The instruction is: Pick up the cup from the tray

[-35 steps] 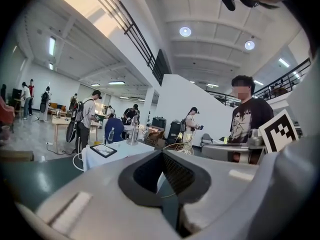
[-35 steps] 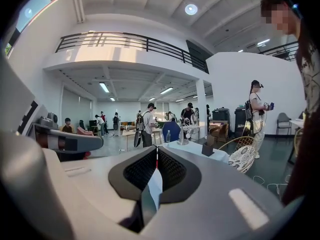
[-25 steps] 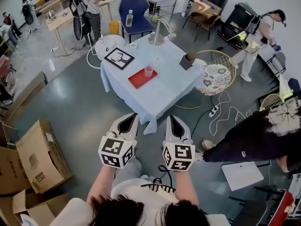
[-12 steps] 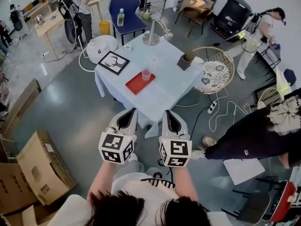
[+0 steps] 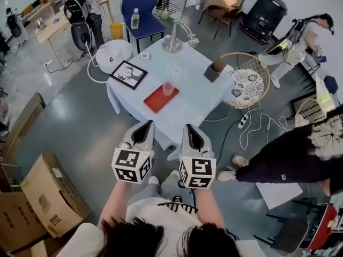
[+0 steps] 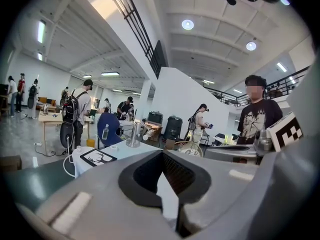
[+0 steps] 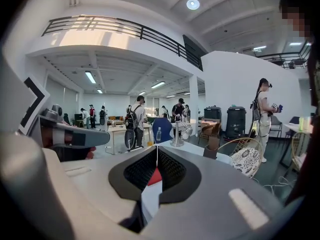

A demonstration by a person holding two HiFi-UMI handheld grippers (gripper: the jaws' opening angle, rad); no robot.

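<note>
Square table point(image 5: 185, 108) under a pale cloth stands at the far middle of the floor. Red tray point(image 5: 156, 100) lies flat on its near-left part. The cup point(image 5: 168, 88), clear and pinkish, stands upright on the tray's far right end.

Also on the table:
- framed picture point(image 5: 128, 74) lies at the left corner
- metal stand point(image 5: 174, 40) with a curved arm is at the far corner
- brown box point(image 5: 214, 69) is at the right edge
- all three are apart from the tray

Around the table:
- wicker chair point(image 5: 247, 85) with a patterned cushion is just right of it
- power strip point(image 5: 243, 123) and cable lie on the floor near that chair
- blue chair point(image 5: 140, 7) is beyond the table, with a bottle point(image 5: 135, 19) on its seat
- cardboard boxes point(image 5: 47, 194) sit near left
- a person in black point(image 5: 286, 157) is near right
- more people are at the far edges

The left gripper point(image 5: 146, 125) and right gripper point(image 5: 190, 128) are held side by side close to the holder's body. They point toward the table and are well apart from tray and cup. The table's near corner, with its cloth hanging, lies between them and the tray.

In the left gripper view the jaw tips are pressed together with nothing clamped, and only pale cloth shows through the hollow behind them. The right gripper view shows the same: tips meet in a thin line, nothing is grasped, and the red of the tray shows through the hollow. Neither gripper touches anything.
</note>
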